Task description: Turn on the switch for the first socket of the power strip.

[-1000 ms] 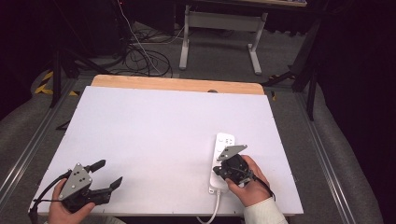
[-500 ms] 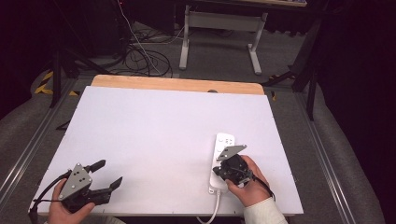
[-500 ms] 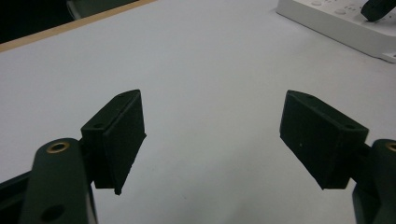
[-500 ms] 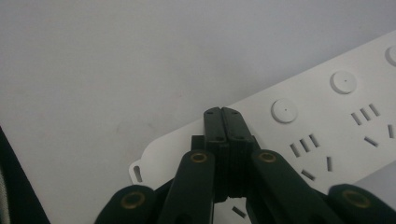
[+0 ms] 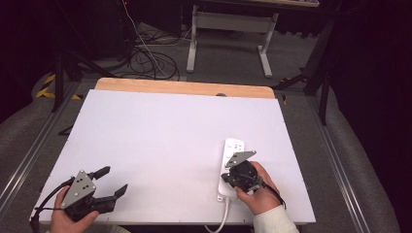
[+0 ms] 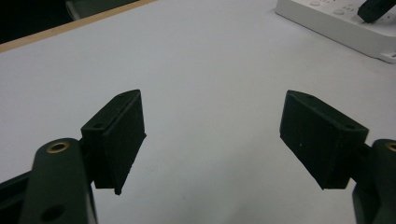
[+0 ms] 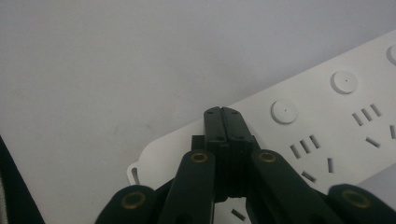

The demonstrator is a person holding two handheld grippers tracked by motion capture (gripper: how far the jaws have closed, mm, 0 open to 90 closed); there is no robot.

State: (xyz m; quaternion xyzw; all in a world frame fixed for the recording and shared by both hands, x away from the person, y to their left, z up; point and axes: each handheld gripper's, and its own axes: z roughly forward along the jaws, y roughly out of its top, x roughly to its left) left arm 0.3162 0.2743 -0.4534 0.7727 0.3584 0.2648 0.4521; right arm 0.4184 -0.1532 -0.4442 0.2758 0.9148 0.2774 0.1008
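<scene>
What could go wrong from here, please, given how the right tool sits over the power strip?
The right tool, jaws shut, hangs over the power strip beside a round button; it might miss or hit the wrong one. The strip lies loose near the table edge, so pressing could shift it. The open left tool isn't steadying it.

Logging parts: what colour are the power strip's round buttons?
White, like the power strip itself; clearest in the right gripper view.

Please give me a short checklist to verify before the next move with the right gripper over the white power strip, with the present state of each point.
1. Right gripper jaws closed together, holding nothing: ok.
2. Its tip is over the power strip, near a round button: ok.
3. Tip touching the strip: cannot tell.
4. Left gripper open, apart from the strip: ok.
5. Sockets free of plugs where they show: ok.
</scene>
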